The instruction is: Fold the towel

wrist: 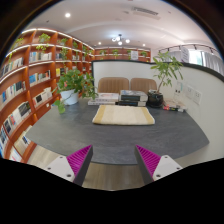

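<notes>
Jaws apart, clear of the folded towel [123,115] well ahead on the grey table [60,135].

Tongs [112,160] spread wide over the table [60,130]; folded towel [123,115] lies well beyond them

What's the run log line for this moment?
phase: approach | claw: open, empty | towel: flat on grey table, beyond fingers, untouched | fold: not started

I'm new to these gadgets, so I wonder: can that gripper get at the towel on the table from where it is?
Probably yes. The gripper is open, and the towel lies flat beyond its fingers on the grey table, with only bare tabletop between them. It would need to move forward first.
</notes>
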